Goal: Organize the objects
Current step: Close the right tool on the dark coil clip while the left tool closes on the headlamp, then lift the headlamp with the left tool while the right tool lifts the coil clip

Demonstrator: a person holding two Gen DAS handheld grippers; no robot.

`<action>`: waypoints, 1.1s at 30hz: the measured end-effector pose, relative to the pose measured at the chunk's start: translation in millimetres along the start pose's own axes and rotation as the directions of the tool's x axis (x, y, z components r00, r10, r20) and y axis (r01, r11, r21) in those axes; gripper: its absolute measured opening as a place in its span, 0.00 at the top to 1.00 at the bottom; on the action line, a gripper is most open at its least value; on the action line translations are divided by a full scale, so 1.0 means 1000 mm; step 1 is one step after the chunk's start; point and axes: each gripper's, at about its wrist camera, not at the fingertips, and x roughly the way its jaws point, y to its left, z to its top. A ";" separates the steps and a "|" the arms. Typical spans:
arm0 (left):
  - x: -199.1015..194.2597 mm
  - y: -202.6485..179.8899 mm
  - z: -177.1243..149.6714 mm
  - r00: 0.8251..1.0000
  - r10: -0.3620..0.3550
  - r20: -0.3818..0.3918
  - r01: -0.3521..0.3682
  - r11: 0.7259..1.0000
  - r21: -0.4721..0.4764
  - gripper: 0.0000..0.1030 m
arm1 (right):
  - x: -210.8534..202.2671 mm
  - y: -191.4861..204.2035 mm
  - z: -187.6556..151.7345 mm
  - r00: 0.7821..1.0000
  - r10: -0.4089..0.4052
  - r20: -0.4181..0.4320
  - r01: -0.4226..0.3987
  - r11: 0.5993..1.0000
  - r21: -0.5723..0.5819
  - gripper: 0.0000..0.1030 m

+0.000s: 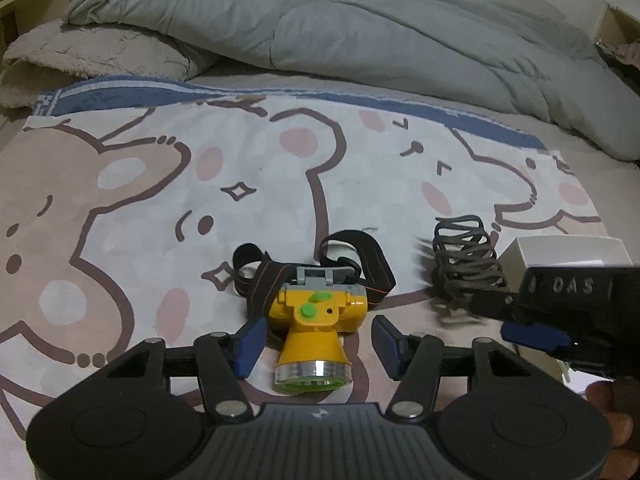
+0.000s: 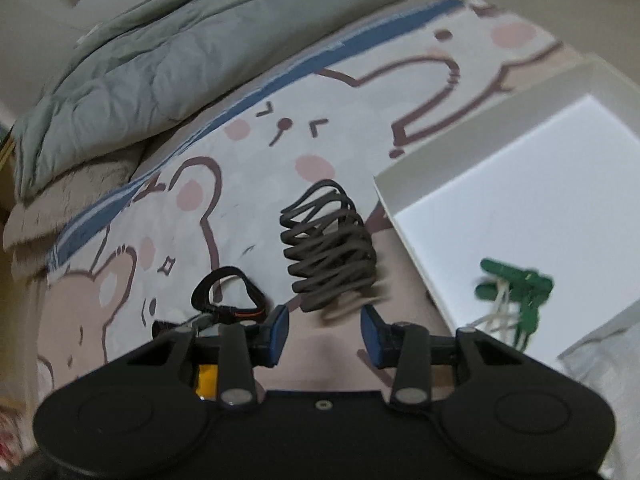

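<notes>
Left wrist view shows the left gripper (image 1: 316, 346) with jaws spread on either side of a yellow headlamp (image 1: 318, 322) lying on the bear-print blanket (image 1: 140, 184); its hard plastic body looks light and rigid, best pinched across the yellow housing, since the floppy strap (image 1: 360, 264) would dangle. Nearby, the right gripper (image 2: 324, 330), likewise spread and empty, faces a soft grey coiled cord (image 2: 328, 248) beside the white box (image 2: 500, 208), which should compress and spring back.
</notes>
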 end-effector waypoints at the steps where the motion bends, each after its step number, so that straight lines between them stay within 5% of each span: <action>1: 0.002 -0.001 0.000 1.000 0.002 -0.004 -0.002 1.000 0.004 0.43 | 0.002 -0.001 0.001 1.000 0.002 -0.003 -0.002 1.000 0.024 0.60; 17: 0.031 -0.001 -0.006 0.997 0.037 -0.061 -0.034 0.998 0.050 0.43 | 0.035 -0.018 0.009 0.995 0.042 0.091 -0.069 0.943 0.324 0.69; 21: 0.033 0.006 -0.003 0.998 -0.003 -0.070 0.004 1.000 0.006 0.59 | 0.033 -0.010 0.012 0.993 0.054 0.108 -0.080 0.966 0.248 0.86; 33: 0.024 0.004 -0.009 0.995 -0.014 -0.104 0.022 0.996 0.082 0.60 | -0.006 0.006 0.011 0.992 0.059 0.113 -0.048 0.994 -0.094 0.93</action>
